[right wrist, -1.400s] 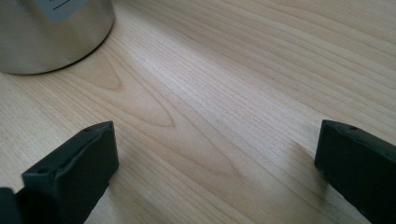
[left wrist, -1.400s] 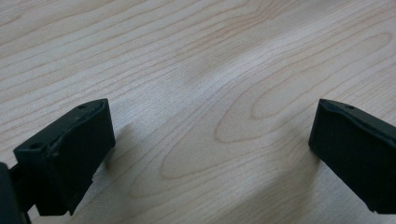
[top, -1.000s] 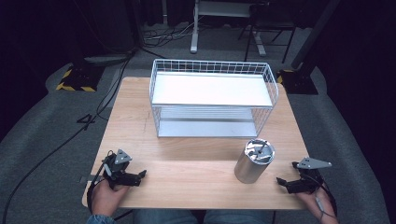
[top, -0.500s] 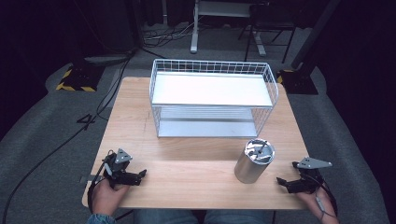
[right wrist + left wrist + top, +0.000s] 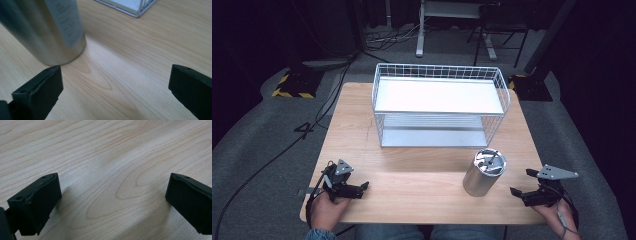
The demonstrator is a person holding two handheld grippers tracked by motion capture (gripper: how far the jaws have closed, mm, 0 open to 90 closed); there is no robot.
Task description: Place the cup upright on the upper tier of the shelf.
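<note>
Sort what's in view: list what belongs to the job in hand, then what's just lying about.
Job in hand:
steel tumbler
right gripper, open, nearest it
wire rack, likely

Lying about:
left gripper, open, idle
floor cables
desk frame

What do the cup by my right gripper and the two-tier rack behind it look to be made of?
The cup looks like brushed stainless steel: silvery sheen, soft reflections, with a pale printed label on its side. The rack seems to be white-coated metal wire, judging by its thin grid walls, with smooth white shelf panels; the panel material is unclear.
</note>
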